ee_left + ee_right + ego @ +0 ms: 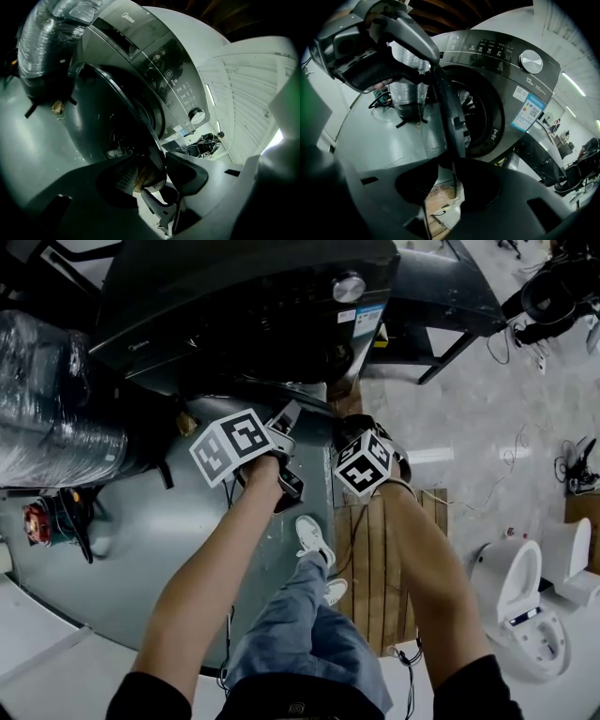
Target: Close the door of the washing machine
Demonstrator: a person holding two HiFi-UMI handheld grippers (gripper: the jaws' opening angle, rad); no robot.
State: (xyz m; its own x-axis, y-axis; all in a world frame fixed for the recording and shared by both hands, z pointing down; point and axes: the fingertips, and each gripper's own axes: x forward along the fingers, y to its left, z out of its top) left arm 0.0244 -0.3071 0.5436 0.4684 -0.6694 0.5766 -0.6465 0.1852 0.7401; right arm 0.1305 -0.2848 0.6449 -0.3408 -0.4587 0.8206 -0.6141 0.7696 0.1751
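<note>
The head view looks steeply down on the washing machine (244, 315). Its door (311, 418) is swung out toward me, and the 2 grippers, the left gripper (281, 451) and the right gripper (361, 442), sit close together at the door's outer edge above the grey floor (141, 549). In the left gripper view the dark glass door (108, 117) stands angled off the machine's front. Its rim runs down into the space between my left jaws, which stand well apart around it. In the right gripper view I see the door (450, 112) almost edge-on, away from the round drum opening (483, 112). Its lower edge lies between my right jaws, which are also apart, with floor showing through beside the edge. The left gripper appears there at upper left, at the door's upper edge.
</note>
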